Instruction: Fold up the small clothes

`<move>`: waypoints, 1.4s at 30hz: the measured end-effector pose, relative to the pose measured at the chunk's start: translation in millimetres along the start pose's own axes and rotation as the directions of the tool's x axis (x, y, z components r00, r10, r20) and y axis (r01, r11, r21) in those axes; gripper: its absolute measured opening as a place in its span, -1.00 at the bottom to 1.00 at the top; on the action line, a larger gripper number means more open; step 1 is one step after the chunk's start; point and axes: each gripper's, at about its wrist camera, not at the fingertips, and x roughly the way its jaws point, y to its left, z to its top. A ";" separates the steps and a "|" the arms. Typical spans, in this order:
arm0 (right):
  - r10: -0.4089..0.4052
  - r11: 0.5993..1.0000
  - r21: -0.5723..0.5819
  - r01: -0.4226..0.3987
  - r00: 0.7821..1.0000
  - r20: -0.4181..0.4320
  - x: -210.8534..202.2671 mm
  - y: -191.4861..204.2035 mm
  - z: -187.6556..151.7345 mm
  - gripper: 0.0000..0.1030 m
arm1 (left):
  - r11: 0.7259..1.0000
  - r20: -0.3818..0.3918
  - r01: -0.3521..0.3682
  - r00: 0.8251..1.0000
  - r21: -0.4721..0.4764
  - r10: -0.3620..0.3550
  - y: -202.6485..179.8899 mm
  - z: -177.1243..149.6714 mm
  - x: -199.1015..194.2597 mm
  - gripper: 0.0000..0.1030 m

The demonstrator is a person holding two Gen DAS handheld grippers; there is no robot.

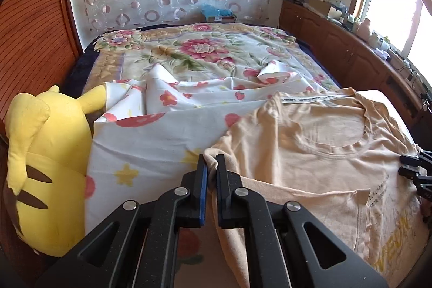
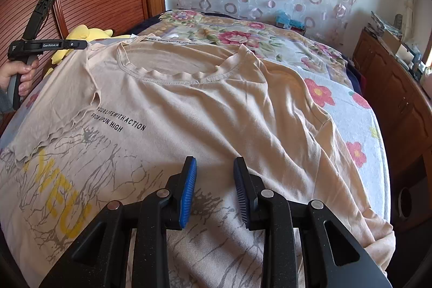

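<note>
On bed's near edge: beige cotton T-shirt [image 2: 205, 109] printed "YOUR LIFE WITH ACTION".
Left gripper [image 1: 212, 166] pinches its sleeve; right gripper [image 2: 214, 180] narrowly parted, empty.

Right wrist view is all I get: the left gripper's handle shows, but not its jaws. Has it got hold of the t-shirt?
Observer: Yes. The left gripper is shut on a bunched fold at the edge of the t-shirt.
Operator: Is anything beside it that could get in the way?
Observer: A yellow plush toy lies further left, past a white flowered sheet. The shirt does not touch the toy.
</note>
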 end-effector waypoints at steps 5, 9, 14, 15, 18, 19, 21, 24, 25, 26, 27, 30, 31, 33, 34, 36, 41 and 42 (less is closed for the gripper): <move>0.000 1.000 -0.001 0.000 1.000 0.000 -0.1 -0.5 0.1 -0.42 | 0.999 -0.001 -0.031 1.000 -0.016 0.031 9.8 -4.2 -2.6 -0.87; -0.004 1.000 -0.003 0.004 1.000 0.000 -0.5 -0.7 -0.4 -0.41 | 0.998 0.022 -0.050 0.998 -0.025 0.050 10.0 -10.7 -19.0 -0.83; 0.010 1.000 0.010 -0.010 1.000 0.000 -1.6 -5.4 1.7 -0.40 | 0.998 0.077 -0.054 0.996 -0.029 0.056 11.3 -24.7 -51.3 -0.38; 0.001 1.000 0.009 -0.001 1.000 0.004 -3.7 -6.2 1.8 -0.40 | 0.998 0.090 -0.052 0.994 -0.028 0.055 9.4 -29.0 -59.4 -0.26; -0.022 0.999 0.036 0.021 0.999 0.033 -18.9 -13.4 1.2 -0.40 | 1.000 0.113 -0.029 0.993 -0.010 0.029 0.3 -42.7 -80.9 -0.24; -0.015 0.998 0.056 0.013 0.999 0.046 -26.9 -17.3 -0.5 -0.40 | 1.000 0.121 -0.023 0.992 -0.004 0.023 -3.7 -47.3 -86.9 -0.24; -0.019 0.996 0.086 0.014 0.998 0.063 -42.6 -25.1 -5.9 -0.40 | 1.000 0.137 -0.013 0.990 0.006 0.012 -13.0 -57.9 -98.3 -0.13; -0.052 0.991 0.129 0.040 0.994 0.092 -65.8 -39.7 -18.2 -0.38 | 0.999 0.163 0.027 0.986 0.023 -0.031 -31.0 -74.1 -111.9 0.36; -0.060 0.988 0.146 0.045 0.994 0.096 -72.8 -45.1 -24.5 -0.28 | 0.999 0.165 0.032 0.986 0.031 -0.037 -39.2 -78.6 -115.4 0.52; -0.075 0.986 0.159 0.059 0.992 0.098 -79.3 -50.3 -30.7 -0.25 | 0.998 0.170 0.036 0.985 0.042 -0.042 -45.2 -83.2 -118.8 0.52; -0.091 0.983 0.170 0.073 0.991 0.100 -84.9 -55.2 -36.5 -0.23 | 0.998 0.175 0.034 0.984 0.054 -0.043 -51.6 -87.0 -121.9 0.52; -0.120 0.975 0.198 0.099 0.988 0.094 -99.4 -68.7 -55.7 -0.16 | 0.997 0.183 0.049 0.981 0.066 -0.061 -69.1 -98.4 -129.2 0.53; -0.126 0.971 0.214 0.104 0.988 0.092 -104.0 -74.1 -62.4 -0.14 | 0.996 0.181 0.056 0.981 0.071 -0.068 -75.0 -102.4 -130.8 0.53; -0.138 0.963 0.242 0.115 0.987 0.083 -111.8 -82.8 -75.2 -0.13 | 0.995 0.174 0.063 0.982 0.083 -0.077 -86.5 -111.0 -132.7 0.53; -0.149 0.959 0.252 0.126 0.986 0.075 -114.9 -86.0 -81.0 -0.13 | 0.994 0.167 0.063 0.983 0.085 -0.076 -92.4 -114.7 -132.5 0.53; -0.172 0.952 0.267 0.151 0.983 0.057 -121.3 -89.7 -91.9 -0.13 | 0.993 0.145 0.069 0.986 0.091 -0.082 -101.6 -123.5 -129.4 0.53; -0.190 0.935 0.312 0.170 0.981 0.034 -129.1 -96.6 -111.6 -0.13 | 0.989 0.093 0.087 0.991 0.117 -0.098 -118.9 -141.9 -115.5 0.53; -0.190 0.932 0.320 0.170 0.981 0.033 -133.2 -95.4 -116.0 -0.13 | 0.989 0.077 0.086 0.992 0.124 -0.096 -120.5 -144.5 -110.8 0.53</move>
